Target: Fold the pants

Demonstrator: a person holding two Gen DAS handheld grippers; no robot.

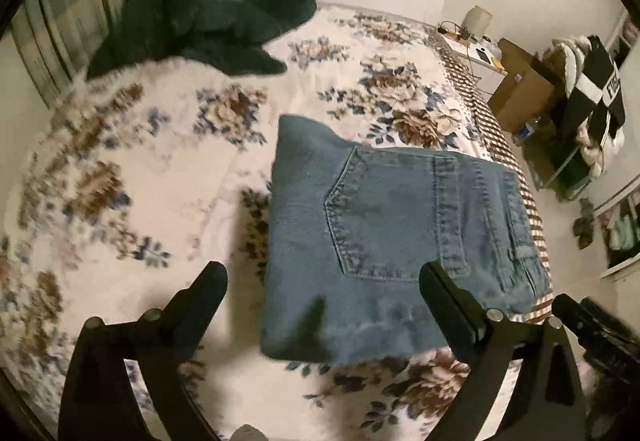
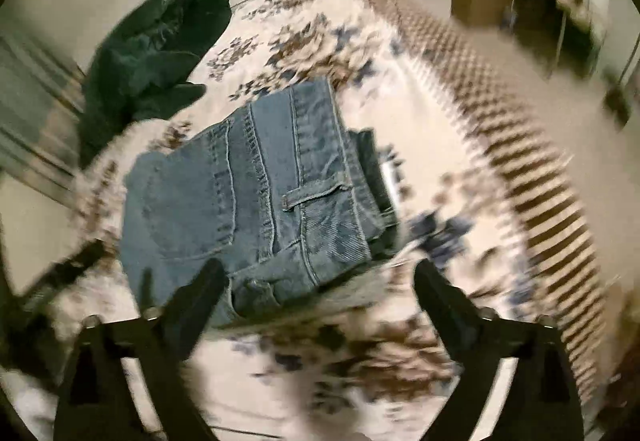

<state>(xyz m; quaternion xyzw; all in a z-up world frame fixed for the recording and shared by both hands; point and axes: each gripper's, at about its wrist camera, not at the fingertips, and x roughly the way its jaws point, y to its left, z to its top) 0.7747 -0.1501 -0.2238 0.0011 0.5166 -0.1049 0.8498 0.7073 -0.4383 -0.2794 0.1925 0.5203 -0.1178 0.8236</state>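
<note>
Blue denim pants (image 1: 384, 237) lie folded into a compact rectangle on the floral bedspread (image 1: 132, 177), back pocket up. They also show in the right wrist view (image 2: 256, 185), blurred by motion. My left gripper (image 1: 322, 277) is open and empty, hovering above the near edge of the pants. My right gripper (image 2: 320, 277) is open and empty, above the pants' near corner. Part of the right gripper shows at the left wrist view's right edge (image 1: 592, 325).
A dark green garment (image 1: 216, 9) lies bunched at the head of the bed, also in the right wrist view (image 2: 156, 53). Beyond the bed's right edge are a cardboard box (image 1: 520, 89), a small table (image 1: 476, 45) and a rack with clothes (image 1: 588, 101).
</note>
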